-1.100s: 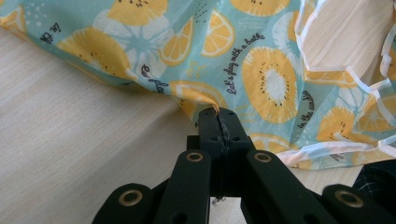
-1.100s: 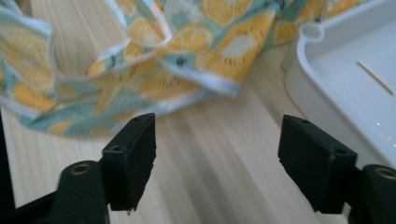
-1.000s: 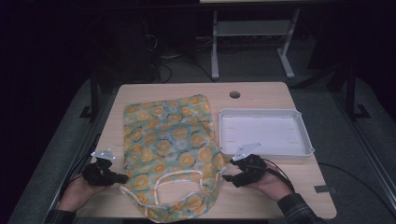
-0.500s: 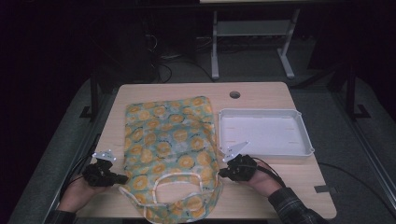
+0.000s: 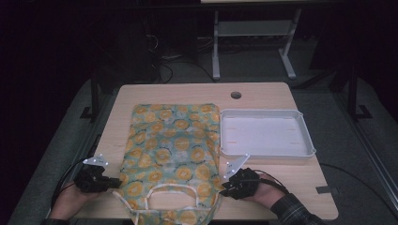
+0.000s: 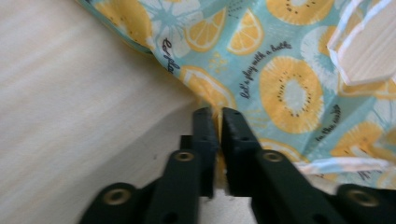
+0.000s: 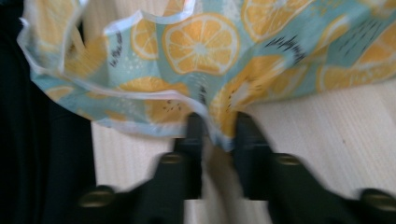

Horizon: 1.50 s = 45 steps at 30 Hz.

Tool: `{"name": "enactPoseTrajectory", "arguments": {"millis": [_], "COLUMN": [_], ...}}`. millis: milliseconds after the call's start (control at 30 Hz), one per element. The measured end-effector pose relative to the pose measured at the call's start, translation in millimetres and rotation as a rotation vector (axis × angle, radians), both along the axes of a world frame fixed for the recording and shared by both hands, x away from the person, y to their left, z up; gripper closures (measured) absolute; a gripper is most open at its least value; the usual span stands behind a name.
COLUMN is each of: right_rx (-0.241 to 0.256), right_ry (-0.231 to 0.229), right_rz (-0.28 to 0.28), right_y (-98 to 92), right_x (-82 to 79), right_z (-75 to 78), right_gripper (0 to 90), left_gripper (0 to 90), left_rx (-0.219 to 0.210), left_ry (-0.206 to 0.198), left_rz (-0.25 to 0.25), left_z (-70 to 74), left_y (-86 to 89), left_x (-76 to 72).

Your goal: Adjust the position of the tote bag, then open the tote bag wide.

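A cloth bag (image 5: 173, 150) printed with orange and kiwi slices on pale blue lies flat on the wooden table (image 5: 187, 93), its handle loop (image 5: 171, 188) toward the near edge. At the bag's near left edge, my left gripper (image 5: 116, 182) is shut on the fabric; the left gripper view shows the jaws (image 6: 215, 122) pinched tight on the hem of the bag (image 6: 289, 88). My right gripper (image 5: 223, 186) is at the near right edge. In the blurred right gripper view its jaws (image 7: 218, 128) stand close together with a puckered fold of the bag (image 7: 201, 46) between them.
A white rectangular tray (image 5: 265, 152) sits right of the bag, just beyond my right gripper. A round cable hole (image 5: 236, 95) is near the table's far edge. Bare wood lies left of the bag and along the far side. The floor around is dark.
My right gripper slid left and nearer, onto the bag's right edge, and closed on the fabric. My left gripper stayed put at the left edge.
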State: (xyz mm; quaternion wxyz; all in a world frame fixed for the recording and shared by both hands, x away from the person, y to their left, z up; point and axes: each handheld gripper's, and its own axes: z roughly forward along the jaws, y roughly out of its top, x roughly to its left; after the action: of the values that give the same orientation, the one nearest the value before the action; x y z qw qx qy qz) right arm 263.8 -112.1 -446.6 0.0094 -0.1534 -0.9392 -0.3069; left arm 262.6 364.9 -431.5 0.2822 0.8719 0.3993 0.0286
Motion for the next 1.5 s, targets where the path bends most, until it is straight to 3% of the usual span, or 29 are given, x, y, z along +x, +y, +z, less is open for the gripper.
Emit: {"name": "enactPoseTrajectory", "arguments": {"millis": [100, 167, 233, 400, 500, 800, 1300, 1500], "right_rx": [0.025, 0.037, 0.057, 0.094, 0.095, 0.087, -0.001, -0.053], "right_ry": [-0.016, -0.021, -0.056, -0.072, -0.085, -0.107, -0.082, -0.097], "right_rz": [-0.012, -0.017, -0.039, -0.078, -0.067, 0.002, 0.091, 0.111], "right_y": [-4.9, -6.5, -10.9, -12.4, -2.7, 28.3, 57.4, 62.1], "right_x": [-0.6, -0.8, -0.1, 0.3, 0.4, 0.9, -9.6, -9.4], "right_z": [5.8, 8.4, 16.3, 30.8, 35.3, 30.7, 0.4, -9.5], "right_gripper": [47.2, 43.5, 35.0, 29.7, 27.0, 25.6, 17.8, 16.3], "left_gripper": [69.4, 66.3, 62.6, 50.0, 41.9, 27.8, 19.0, 18.8], "left_rx": [-0.029, -0.046, -0.079, -0.101, -0.102, -0.054, 0.049, 0.095], "left_ry": [-0.059, -0.074, -0.108, -0.118, -0.112, -0.104, -0.076, -0.088], "left_rz": [0.004, 0.005, -0.015, -0.069, -0.14, -0.268, -0.358, -0.379], "left_z": [12.4, 16.1, 23.8, 24.3, 20.0, 8.4, -11.9, -18.8], "left_y": [0.3, -0.2, -4.2, -17.4, -32.4, -55.8, -70.3, -70.4], "left_x": [-4.6, -6.2, -9.6, -11.5, -12.3, -15.2, -22.0, -23.1]}}
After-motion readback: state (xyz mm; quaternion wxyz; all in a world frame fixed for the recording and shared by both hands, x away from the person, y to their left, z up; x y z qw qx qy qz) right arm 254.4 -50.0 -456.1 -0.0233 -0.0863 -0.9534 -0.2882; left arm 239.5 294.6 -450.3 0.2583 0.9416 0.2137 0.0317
